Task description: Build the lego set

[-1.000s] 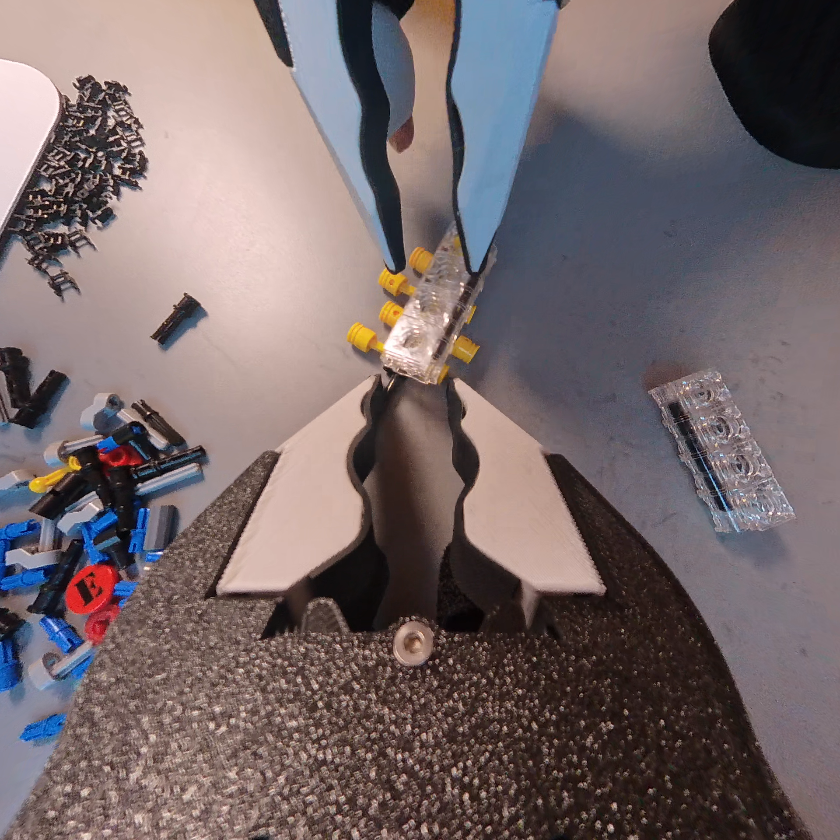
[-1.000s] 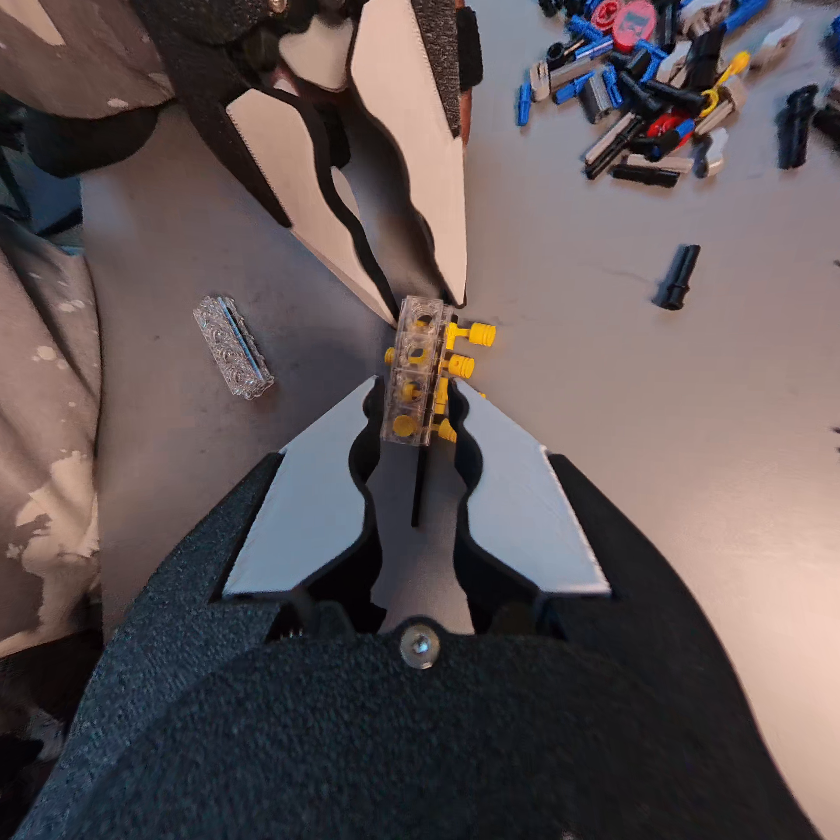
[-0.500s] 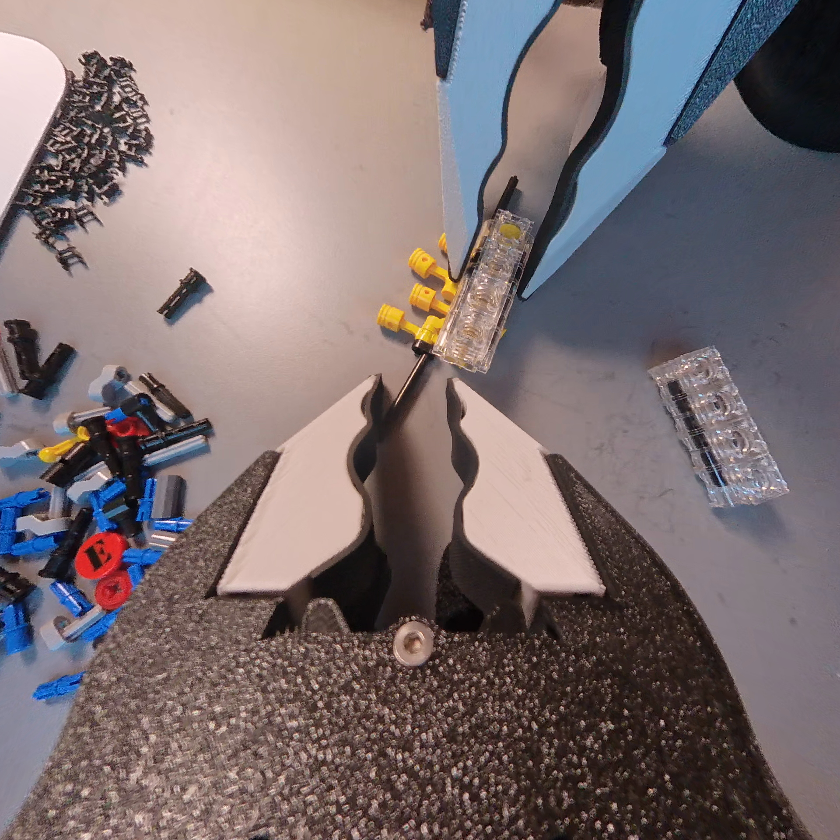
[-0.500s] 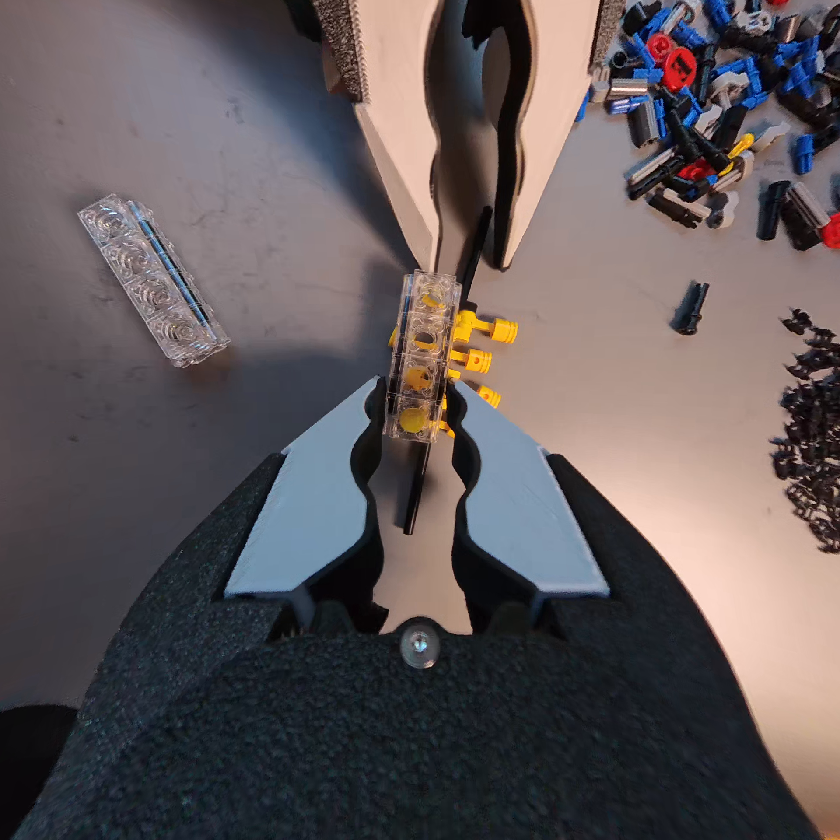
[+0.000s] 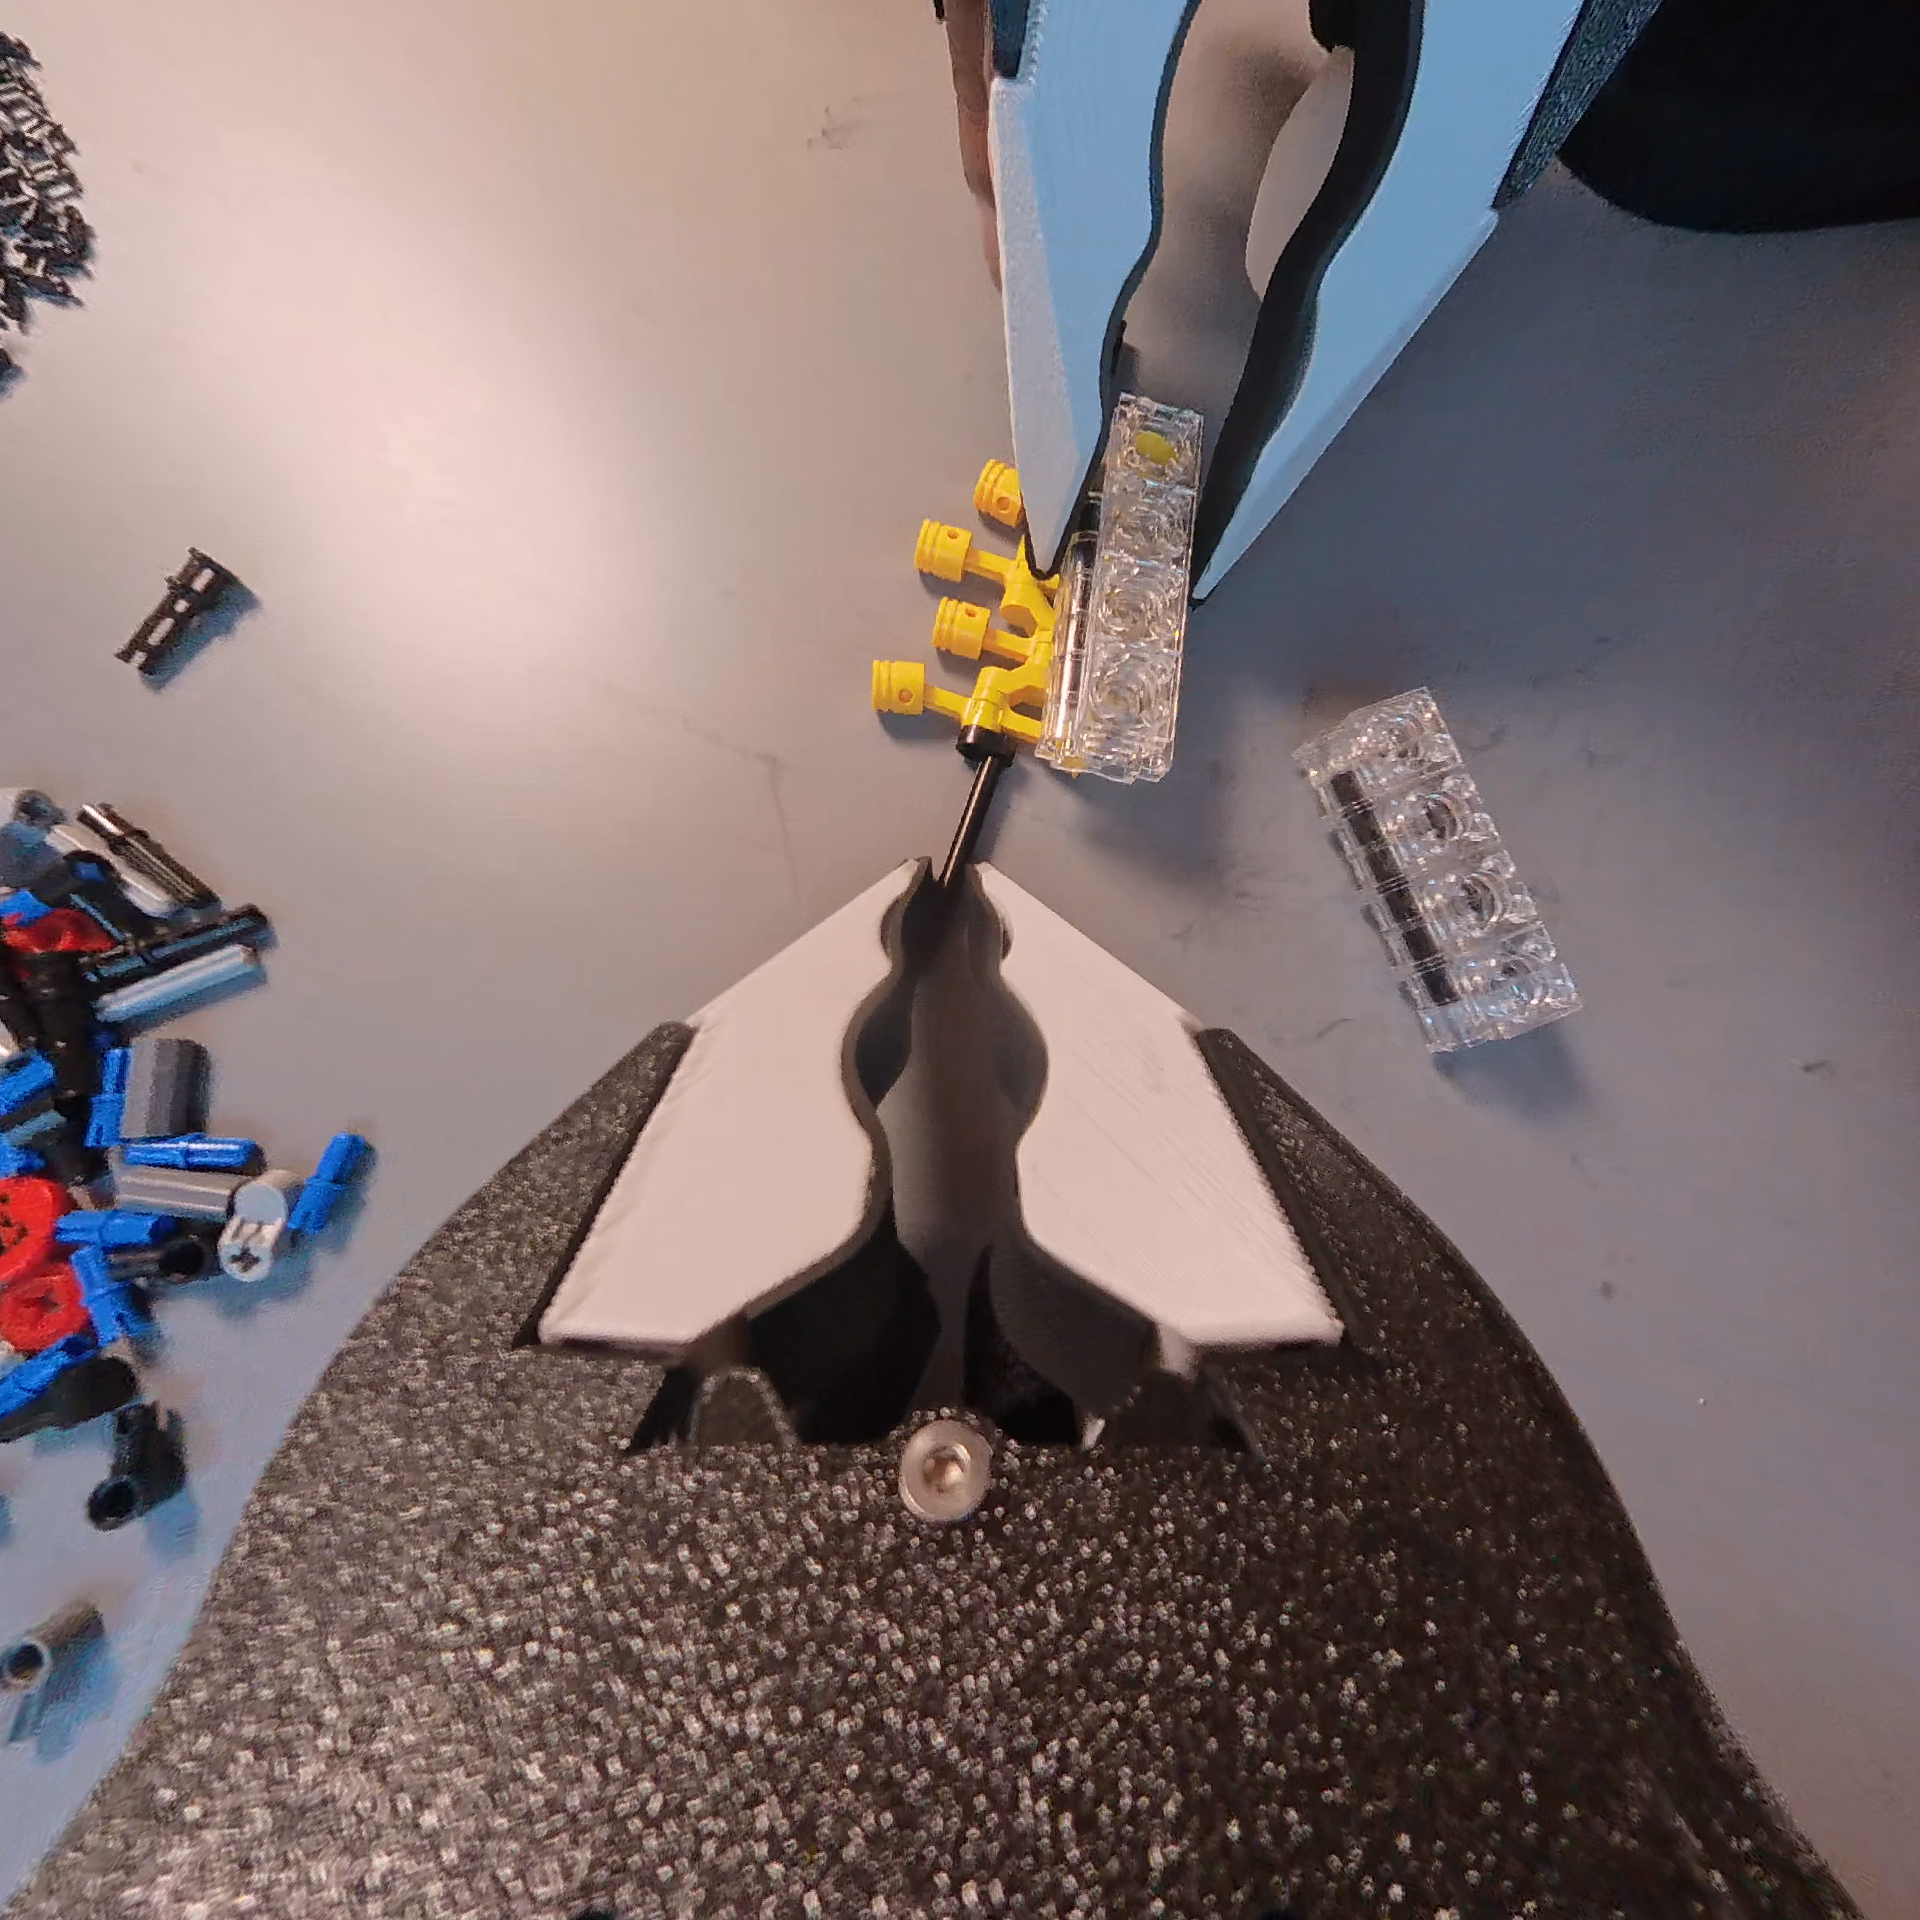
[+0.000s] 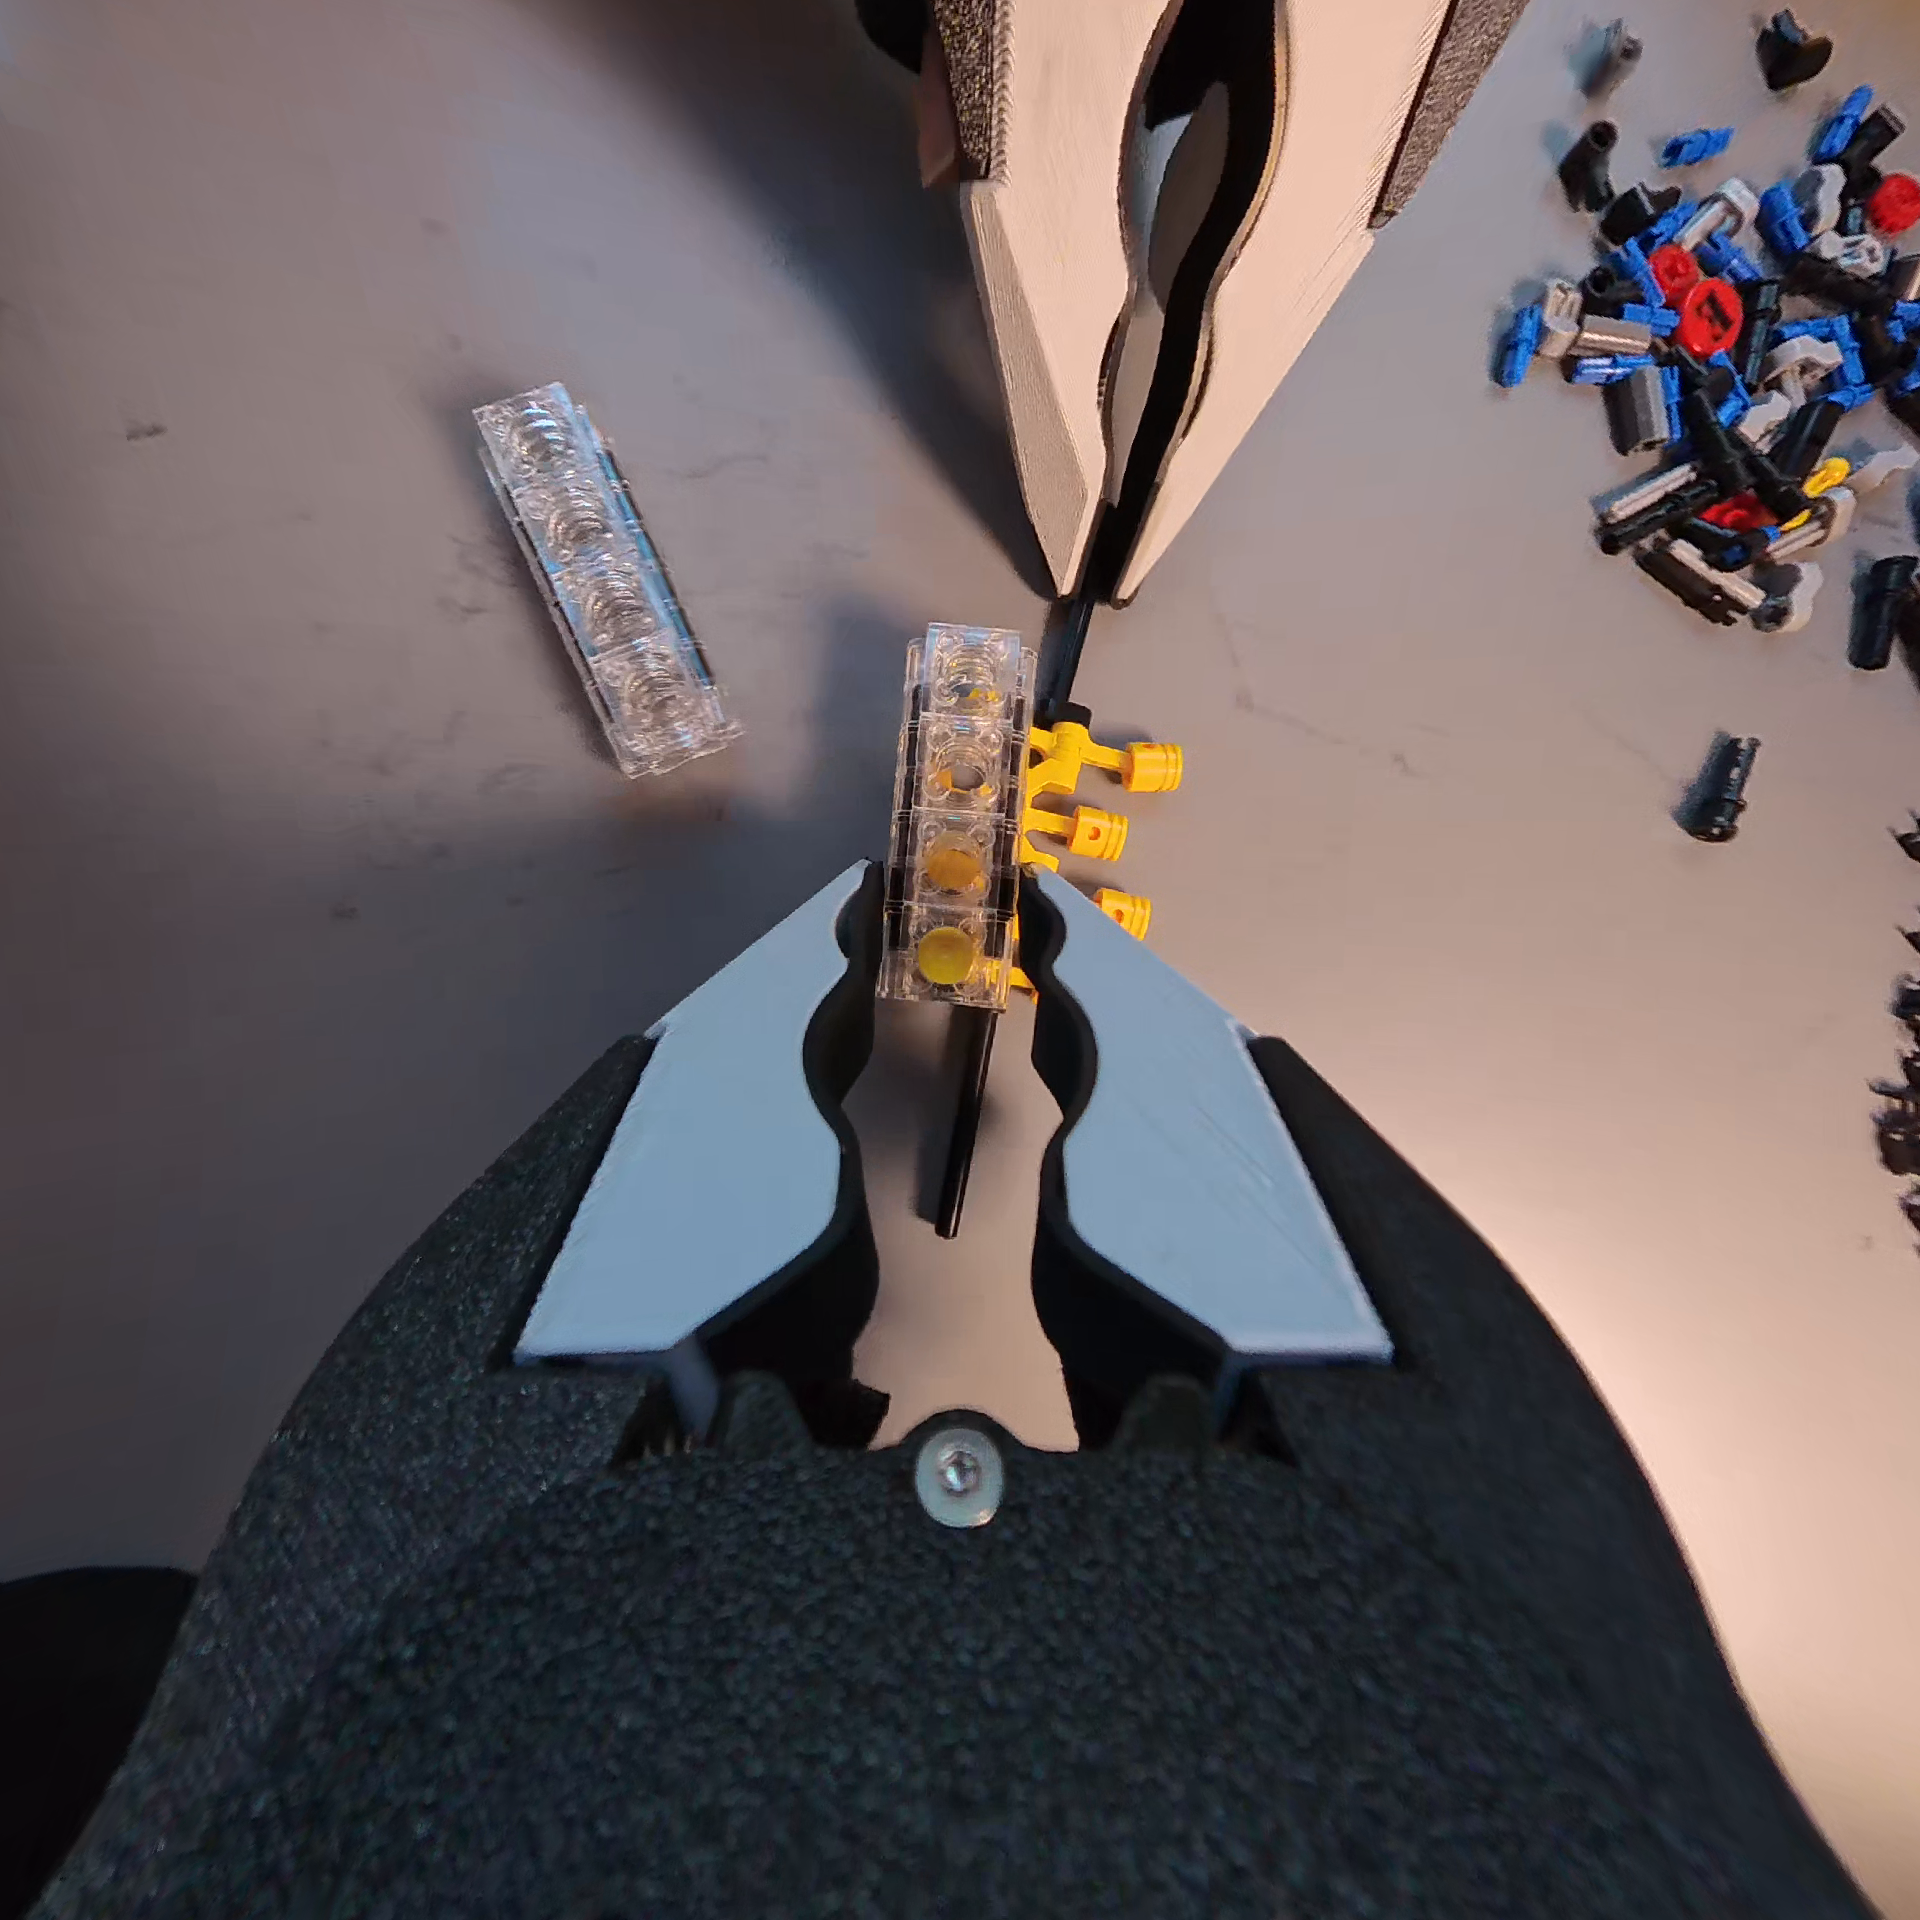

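Note:
A clear engine block (image 6: pixel 951 831) with yellow pistons (image 6: pixel 1101 831) on a black axle (image 6: pixel 961 1122) is held just above the grey table. My right gripper (image 6: pixel 951 883) is shut on the block's near end. My left gripper (image 5: pixel 948 871) is shut on the axle's far tip (image 5: pixel 971 821), which sticks out of the block (image 5: pixel 1122 623). The two grippers face each other. The left gripper (image 6: pixel 1086 597) shows at the top of the right wrist view, the right gripper (image 5: pixel 1127 577) at the top of the left wrist view. A second clear block (image 5: pixel 1434 873) lies loose on the table (image 6: pixel 603 592).
A heap of blue, black, grey and red pieces (image 5: pixel 104 1143) lies to my left gripper's left; it also shows in the right wrist view (image 6: pixel 1745 364). A lone black pin (image 5: pixel 171 623) lies apart. Small black links (image 5: pixel 31 239) are heaped farther off. A dark object (image 5: pixel 1766 104) sits behind the right gripper. Spacing between my two grippers at the tips: around 7 cm. Left tips and right tips are each some 15 cm from the lone black pin (image 5: pixel 171 623). Seen from the right wrist view (image 6: pixel 1729 774) as well.
The right gripper has turned the block lengthwise and drawn it away from the left gripper, baring more axle. The left gripper's fingers have closed on the axle's tip.

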Available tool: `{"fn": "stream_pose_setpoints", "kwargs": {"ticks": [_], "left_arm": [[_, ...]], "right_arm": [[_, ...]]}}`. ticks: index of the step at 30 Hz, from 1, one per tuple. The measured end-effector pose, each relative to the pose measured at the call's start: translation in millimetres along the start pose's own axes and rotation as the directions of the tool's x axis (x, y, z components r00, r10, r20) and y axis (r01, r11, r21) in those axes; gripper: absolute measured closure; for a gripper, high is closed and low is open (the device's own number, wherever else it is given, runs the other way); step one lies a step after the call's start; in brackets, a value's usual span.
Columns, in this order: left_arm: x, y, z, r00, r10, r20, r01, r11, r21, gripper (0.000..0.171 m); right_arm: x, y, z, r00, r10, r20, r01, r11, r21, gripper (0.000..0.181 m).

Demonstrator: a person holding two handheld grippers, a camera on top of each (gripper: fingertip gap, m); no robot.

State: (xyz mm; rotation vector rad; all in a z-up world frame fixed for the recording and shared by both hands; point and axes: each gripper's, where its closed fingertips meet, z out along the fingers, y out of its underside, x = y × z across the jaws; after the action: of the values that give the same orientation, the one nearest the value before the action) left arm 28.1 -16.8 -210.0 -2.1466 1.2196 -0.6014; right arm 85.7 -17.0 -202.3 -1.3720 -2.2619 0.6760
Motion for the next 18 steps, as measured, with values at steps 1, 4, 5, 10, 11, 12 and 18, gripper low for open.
{"fn": "stream_pose_setpoints", "kwargs": {"ticks": [1,4,5,10,11,12,18], "left_arm": [[3,1,0,1.0,-0.008,-0.001,0.008,1.0,0.01,0.166],[11,4,-2,1.0,-0.027,0.001,0.027,0.999,0.033,0.167],[14,5,-3,0.999,-0.033,-0.002,0.033,0.999,0.039,0.167],[20,8,-5,0.999,-0.05,-0.011,0.051,0.998,0.046,0.167],[20,8,-6,0.999,-0.049,-0.012,0.05,0.998,0.047,0.167],[21,9,-6,0.999,-0.048,-0.014,0.049,0.998,0.046,0.167],[21,10,-7,0.999,-0.04,-0.013,0.041,0.998,0.045,0.167]], "right_arm": [[-3,-1,0,1.0,-0.015,0.005,0.015,1.0,0.003,0.156],[-10,-4,2,0.999,-0.037,0.019,0.037,0.999,0.008,0.156],[-11,-4,2,0.999,-0.038,0.023,0.038,0.999,0.01,0.157],[-11,-5,2,0.999,-0.026,0.03,0.025,1.0,0.017,0.157],[-10,-6,2,0.999,-0.022,0.028,0.021,1.0,0.018,0.157],[-9,-6,2,0.999,-0.019,0.027,0.018,1.0,0.018,0.157],[-6,-8,2,1.0,-0.014,0.022,0.013,1.0,0.015,0.157]]}}
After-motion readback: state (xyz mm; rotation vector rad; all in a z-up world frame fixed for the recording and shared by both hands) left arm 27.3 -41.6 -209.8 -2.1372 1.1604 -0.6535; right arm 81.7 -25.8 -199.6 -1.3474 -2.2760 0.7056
